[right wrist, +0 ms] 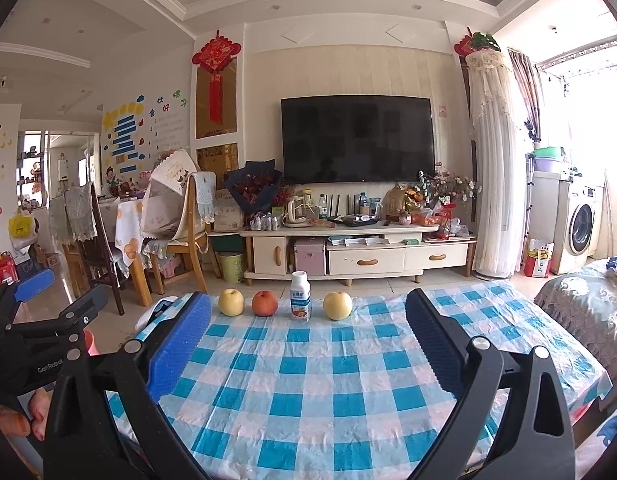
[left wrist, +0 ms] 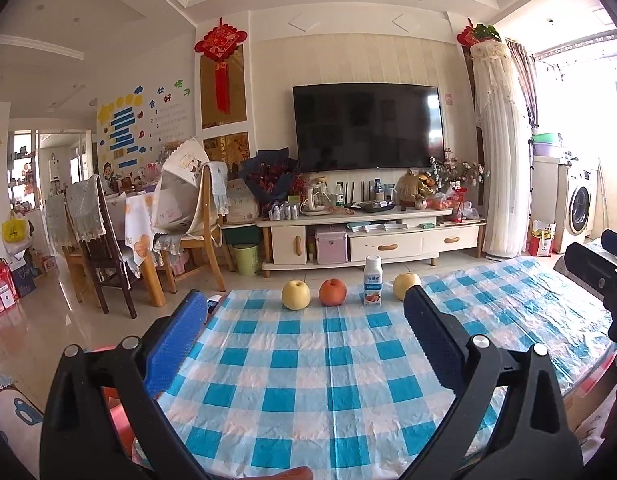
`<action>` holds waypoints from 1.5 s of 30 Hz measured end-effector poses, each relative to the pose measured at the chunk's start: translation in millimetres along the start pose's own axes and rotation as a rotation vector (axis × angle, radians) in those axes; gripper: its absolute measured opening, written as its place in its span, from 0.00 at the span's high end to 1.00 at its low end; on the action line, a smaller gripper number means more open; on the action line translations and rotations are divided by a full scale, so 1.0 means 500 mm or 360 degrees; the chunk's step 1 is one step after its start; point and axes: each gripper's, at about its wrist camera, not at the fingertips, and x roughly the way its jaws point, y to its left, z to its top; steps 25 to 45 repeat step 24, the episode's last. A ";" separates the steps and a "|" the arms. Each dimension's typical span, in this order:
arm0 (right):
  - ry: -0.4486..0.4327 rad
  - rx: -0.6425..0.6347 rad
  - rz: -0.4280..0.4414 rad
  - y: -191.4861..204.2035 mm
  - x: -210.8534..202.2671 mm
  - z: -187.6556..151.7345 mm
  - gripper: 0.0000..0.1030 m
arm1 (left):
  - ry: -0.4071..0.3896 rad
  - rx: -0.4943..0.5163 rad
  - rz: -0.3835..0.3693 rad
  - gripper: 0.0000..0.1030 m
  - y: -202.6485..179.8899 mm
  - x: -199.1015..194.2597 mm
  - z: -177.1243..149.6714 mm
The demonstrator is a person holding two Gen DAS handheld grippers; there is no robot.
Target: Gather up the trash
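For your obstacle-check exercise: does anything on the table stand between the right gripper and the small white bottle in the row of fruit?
Nothing visible does. The right gripper has its jaws open over bare checked tablecloth, and the bottle stands upright at the far edge. The apple and pears sit beside it, not in front.

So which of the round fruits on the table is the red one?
The red fruit is second from the left in the row, between a yellow fruit and the milk bottle. The fruit beyond the bottle is also pale yellow.
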 end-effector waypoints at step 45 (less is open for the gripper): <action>0.0794 0.0000 -0.0079 -0.039 0.566 -0.255 0.06 | 0.0830 -0.0165 -0.0023 0.04 -0.065 0.504 -0.262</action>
